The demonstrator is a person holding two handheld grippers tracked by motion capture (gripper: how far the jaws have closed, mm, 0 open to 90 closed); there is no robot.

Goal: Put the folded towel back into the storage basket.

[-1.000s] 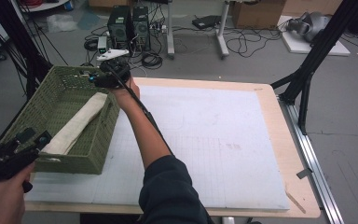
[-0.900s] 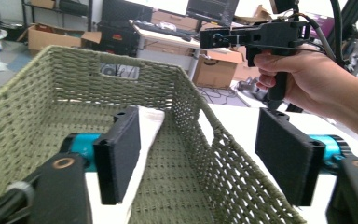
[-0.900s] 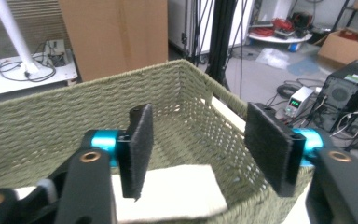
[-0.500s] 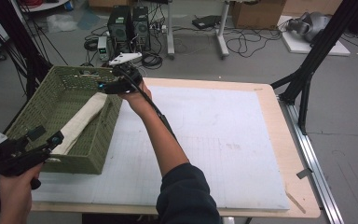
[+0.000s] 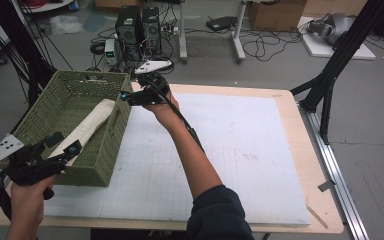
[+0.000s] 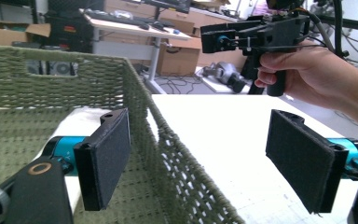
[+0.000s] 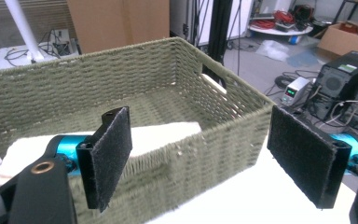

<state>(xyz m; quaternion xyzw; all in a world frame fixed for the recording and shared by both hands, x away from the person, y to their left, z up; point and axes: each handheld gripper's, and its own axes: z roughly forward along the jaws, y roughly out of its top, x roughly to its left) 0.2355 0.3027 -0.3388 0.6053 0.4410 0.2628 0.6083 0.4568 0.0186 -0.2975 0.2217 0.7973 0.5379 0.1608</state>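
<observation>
A green woven basket (image 5: 100, 160) stands on the left of the table with a cream rolled cloth (image 5: 90, 125) lying in it. My left gripper (image 5: 65, 143) is open at the basket's near right corner. In the left gripper view (image 6: 198, 154) its jaws straddle the basket's right wall (image 6: 168, 140), one inside by the cloth (image 6: 81, 119), one over the mat. My right gripper (image 5: 126, 96) is open at the far end of that wall. In the right gripper view (image 7: 200, 154) the basket wall (image 7: 121, 79) and cloth (image 7: 158, 135) lie just ahead.
A white gridded mat (image 5: 240, 150) covers the wooden table (image 5: 300, 125), bare to the right of the basket. Computer towers (image 5: 137, 30) and cables sit on the floor behind. Black stand legs (image 5: 330, 80) and a metal rail (image 5: 337, 170) flank the right edge.
My left gripper has moved right and forward to the basket's near corner. My right gripper has drifted right and nearer, from over the basket to its right wall.
</observation>
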